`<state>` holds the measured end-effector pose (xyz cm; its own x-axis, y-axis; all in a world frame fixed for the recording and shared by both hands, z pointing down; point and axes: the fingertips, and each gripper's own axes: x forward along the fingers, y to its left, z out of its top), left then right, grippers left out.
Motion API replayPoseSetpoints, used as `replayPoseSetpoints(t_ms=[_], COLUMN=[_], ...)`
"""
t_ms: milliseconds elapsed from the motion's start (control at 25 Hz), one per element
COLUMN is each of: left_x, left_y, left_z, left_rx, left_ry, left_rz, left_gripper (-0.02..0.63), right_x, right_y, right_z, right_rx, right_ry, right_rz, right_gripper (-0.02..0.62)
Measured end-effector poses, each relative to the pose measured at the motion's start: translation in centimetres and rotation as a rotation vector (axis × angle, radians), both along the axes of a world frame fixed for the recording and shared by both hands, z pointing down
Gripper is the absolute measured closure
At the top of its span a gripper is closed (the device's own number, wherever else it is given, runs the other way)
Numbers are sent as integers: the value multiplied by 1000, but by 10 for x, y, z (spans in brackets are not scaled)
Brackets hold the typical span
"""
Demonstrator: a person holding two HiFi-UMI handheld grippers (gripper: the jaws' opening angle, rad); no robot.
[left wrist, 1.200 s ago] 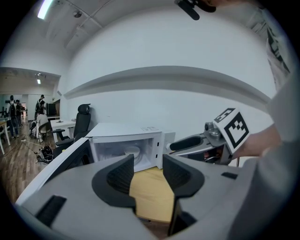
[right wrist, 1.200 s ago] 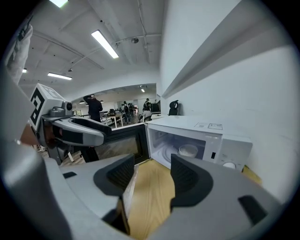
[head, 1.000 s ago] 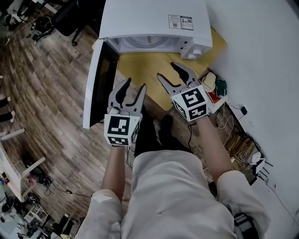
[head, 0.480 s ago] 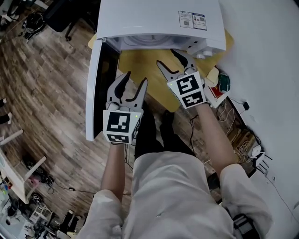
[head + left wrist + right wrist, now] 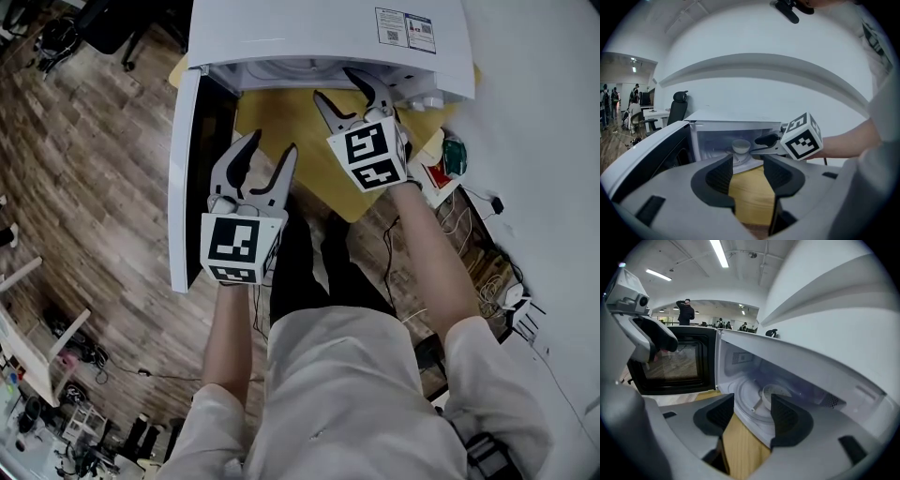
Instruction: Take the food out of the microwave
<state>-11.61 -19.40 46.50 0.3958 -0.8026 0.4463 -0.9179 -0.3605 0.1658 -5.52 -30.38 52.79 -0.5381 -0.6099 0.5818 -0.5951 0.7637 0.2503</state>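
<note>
Moved: both grippers are advancing toward the microwave (image 5: 319,33), right gripper (image 5: 340,92) reaching its mouth, left gripper (image 5: 271,148) trailing | Jaws: both are standing apart, clasping nothing | Progress: door (image 5: 186,169) is hanging open; white bowl (image 5: 740,146) is sitting untouched on the turntable (image 5: 749,401) inside, removal pending | Surroundings: nothing is blocking the opening; cables (image 5: 487,291) are lying rightward on the floor (image 5: 94,187)

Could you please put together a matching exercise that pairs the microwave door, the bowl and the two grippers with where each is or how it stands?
Things:
1. microwave door
2. white bowl
3. right gripper
4. left gripper

Places or states:
A. jaws apart, at the opening of the microwave
B. swung wide open
C. jaws apart, farther back from the opening
D. inside the microwave

Pairs: 1-B, 2-D, 3-A, 4-C
</note>
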Motion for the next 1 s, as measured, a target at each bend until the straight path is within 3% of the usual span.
replayPoseSetpoints(t_ms=[600,1000], left_x=[-9,-14], left_y=[13,18], left_z=[25,33], left_rx=[-33,-59], left_ry=[29,34], left_rz=[2,17], left_gripper=[423,423], right_x=[-5,-1], right_y=[-40,-60], right_z=[36,58], right_rx=[170,184], right_ry=[265,368], right_rz=[63,126], right_gripper=[356,341])
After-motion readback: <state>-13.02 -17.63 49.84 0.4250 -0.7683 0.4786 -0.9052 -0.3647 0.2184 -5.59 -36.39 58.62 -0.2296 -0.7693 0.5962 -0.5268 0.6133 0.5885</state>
